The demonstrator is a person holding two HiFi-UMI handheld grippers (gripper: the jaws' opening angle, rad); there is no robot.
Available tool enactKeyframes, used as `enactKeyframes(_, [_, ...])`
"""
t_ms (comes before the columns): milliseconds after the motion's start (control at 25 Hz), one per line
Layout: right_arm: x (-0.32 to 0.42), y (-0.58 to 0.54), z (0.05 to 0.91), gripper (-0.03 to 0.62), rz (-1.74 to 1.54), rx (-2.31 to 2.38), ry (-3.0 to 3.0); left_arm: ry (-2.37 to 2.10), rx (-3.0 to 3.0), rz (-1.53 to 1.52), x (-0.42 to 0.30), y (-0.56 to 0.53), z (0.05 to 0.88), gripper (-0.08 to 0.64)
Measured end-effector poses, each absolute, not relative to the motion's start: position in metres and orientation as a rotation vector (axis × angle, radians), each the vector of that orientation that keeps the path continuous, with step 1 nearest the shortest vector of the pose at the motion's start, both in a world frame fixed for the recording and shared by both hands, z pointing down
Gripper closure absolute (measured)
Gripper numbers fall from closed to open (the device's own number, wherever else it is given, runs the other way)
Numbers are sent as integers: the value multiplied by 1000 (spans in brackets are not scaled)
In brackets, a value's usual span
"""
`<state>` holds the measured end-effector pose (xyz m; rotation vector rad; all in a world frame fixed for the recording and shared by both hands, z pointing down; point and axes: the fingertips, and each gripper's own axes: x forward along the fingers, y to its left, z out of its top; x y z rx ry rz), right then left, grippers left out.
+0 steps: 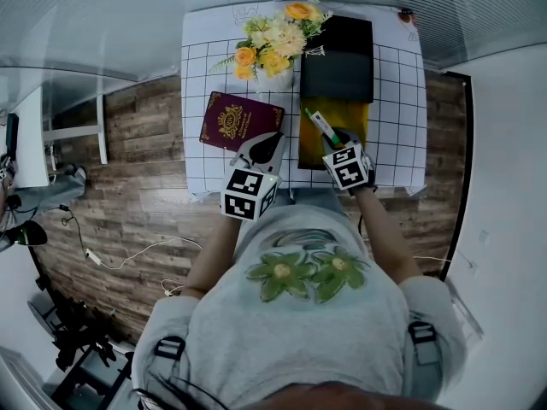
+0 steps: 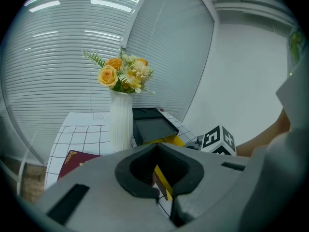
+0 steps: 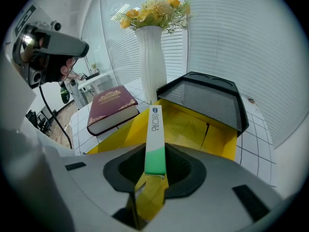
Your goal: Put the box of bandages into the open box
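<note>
Slim white-green bandage carton (image 3: 154, 129), clamped edge-on in right gripper (image 3: 155, 158).
Over glossy yellow open box (image 3: 219, 141); left gripper (image 2: 155, 149) jaws together.

I see the box of bandages (image 3: 154, 134) as a slim carton, white along most of its length and green at the near end, with a small blue mark and print near the far end. It is clamped in my right gripper (image 1: 335, 141), turned edge-on and slanting up and away from the jaws. It hangs over the near part of the open box (image 1: 335, 125); I cannot tell whether they touch. The open box is bright yellow inside, with its black lid (image 1: 338, 58) thrown back at the far side. It sits on the gridded white worktop (image 1: 393, 101).
</note>
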<state>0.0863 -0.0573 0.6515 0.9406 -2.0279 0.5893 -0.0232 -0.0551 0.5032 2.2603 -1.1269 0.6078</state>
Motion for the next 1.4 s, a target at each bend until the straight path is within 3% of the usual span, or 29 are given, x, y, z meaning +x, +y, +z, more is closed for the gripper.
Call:
enactKeyframes(800, [84,-53,631,474,584,996,-2058,-1153,2296,587,-29,-51,490,554])
enactKeyframes(1400, [97,-50,562,496,529,1149,-2161,-1103,2366,569,-12,-49,480,554])
